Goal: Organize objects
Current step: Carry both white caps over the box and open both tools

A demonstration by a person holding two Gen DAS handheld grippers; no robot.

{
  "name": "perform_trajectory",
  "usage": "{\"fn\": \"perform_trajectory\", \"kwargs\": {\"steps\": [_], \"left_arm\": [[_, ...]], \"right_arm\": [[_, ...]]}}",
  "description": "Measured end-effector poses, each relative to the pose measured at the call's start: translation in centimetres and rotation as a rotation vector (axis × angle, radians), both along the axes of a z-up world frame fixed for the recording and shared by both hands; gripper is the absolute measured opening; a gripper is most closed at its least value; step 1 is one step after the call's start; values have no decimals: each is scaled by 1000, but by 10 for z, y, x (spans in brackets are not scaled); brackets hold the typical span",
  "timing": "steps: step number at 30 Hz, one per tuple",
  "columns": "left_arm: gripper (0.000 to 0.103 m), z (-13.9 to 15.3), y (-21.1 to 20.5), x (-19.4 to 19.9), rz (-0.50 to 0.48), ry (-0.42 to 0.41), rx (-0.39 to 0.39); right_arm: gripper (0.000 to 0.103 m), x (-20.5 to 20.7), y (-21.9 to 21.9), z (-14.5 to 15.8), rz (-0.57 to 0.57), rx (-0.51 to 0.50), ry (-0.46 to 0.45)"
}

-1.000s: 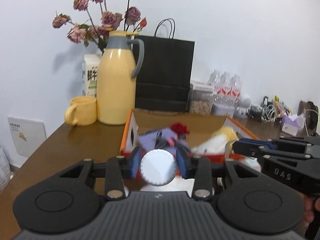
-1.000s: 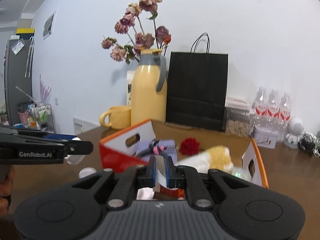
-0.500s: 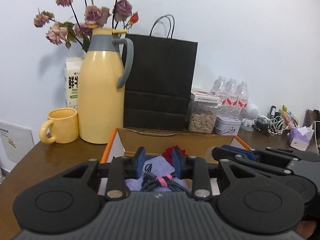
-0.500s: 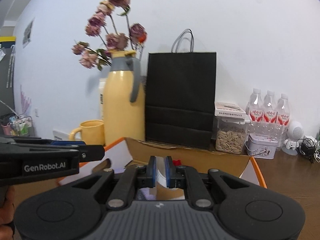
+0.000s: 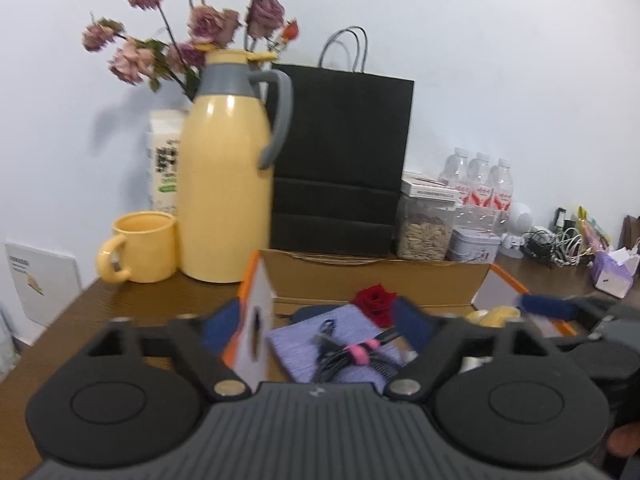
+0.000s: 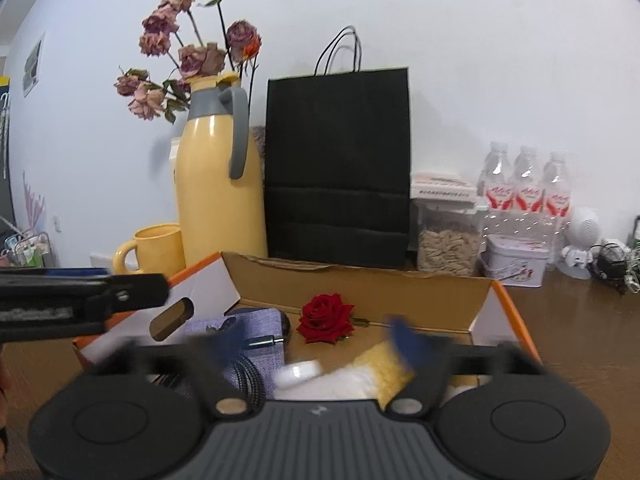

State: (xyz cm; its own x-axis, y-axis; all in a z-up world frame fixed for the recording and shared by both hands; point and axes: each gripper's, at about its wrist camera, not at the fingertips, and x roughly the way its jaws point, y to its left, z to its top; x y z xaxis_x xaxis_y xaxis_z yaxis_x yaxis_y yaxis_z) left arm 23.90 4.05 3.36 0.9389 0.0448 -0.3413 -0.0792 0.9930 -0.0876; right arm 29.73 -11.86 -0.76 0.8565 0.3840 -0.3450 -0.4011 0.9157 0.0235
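Observation:
An open orange and white cardboard box holds a purple pouch, a black cable with a pink tie, a red rose and a yellow plush. My left gripper hovers over the box's left side; its jaws are opening wide with nothing between them. My right gripper hangs over the box, jaws also opening and blurred. A small white round piece lies loose in the box below it. Each gripper shows at the edge of the other's view.
Behind the box stand a yellow thermos jug, a yellow mug, a black paper bag, a jar of seeds, a small tin and water bottles. Cables and a tissue pack clutter the brown table's right end.
Both grippers have moved forward over the box and swung their jaws wide. The white disc has left the left jaws, and the thin white piece has dropped from the right jaws.

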Motion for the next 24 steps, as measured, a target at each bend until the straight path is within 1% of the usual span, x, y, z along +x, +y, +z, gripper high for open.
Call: {"fn": "perform_trajectory", "kwargs": {"steps": [1, 2, 4, 7, 9, 12, 16, 18, 19, 20, 21, 22, 23, 24], "left_arm": [[103, 0, 3, -6, 16, 0, 10], [103, 0, 6, -14, 33, -4, 22], [103, -2, 11, -26, 37, 8, 38], [103, -12, 19, -38, 37, 56, 66], [103, -23, 24, -41, 47, 107, 80], [103, -37, 32, -46, 62, 161, 75], [103, -45, 37, -45, 58, 190, 57], [103, -48, 34, -40, 49, 199, 64], [101, -50, 32, -37, 44, 205, 70], [98, -52, 31, -32, 41, 214, 72], [87, -54, 30, -27, 37, 224, 68], [73, -56, 29, -23, 33, 235, 61], [63, -58, 29, -19, 28, 249, 48], [40, -61, 30, -17, 20, 265, 28]], "right_arm": [[101, -5, -2, 1, -5, -2, -16], [101, -10, -3, 4, -8, -2, -30], [103, -20, -8, 7, -4, 6, -46], [103, -35, -15, 9, 9, 12, -62], [103, -44, -19, 8, 13, 8, -68], [103, -55, -22, 5, 18, -6, -66], [103, -68, -30, -1, 26, -21, -56], [103, -73, -33, -7, 25, -37, -46], [103, -75, -34, -9, 23, -45, -41], [103, -77, -35, -10, 20, -51, -38], [103, -80, -37, -12, 15, -53, -37], [103, -81, -38, -13, 11, -53, -34], [103, -81, -40, -14, 7, -52, -32], [103, -81, -41, -15, 2, -50, -28]]}}
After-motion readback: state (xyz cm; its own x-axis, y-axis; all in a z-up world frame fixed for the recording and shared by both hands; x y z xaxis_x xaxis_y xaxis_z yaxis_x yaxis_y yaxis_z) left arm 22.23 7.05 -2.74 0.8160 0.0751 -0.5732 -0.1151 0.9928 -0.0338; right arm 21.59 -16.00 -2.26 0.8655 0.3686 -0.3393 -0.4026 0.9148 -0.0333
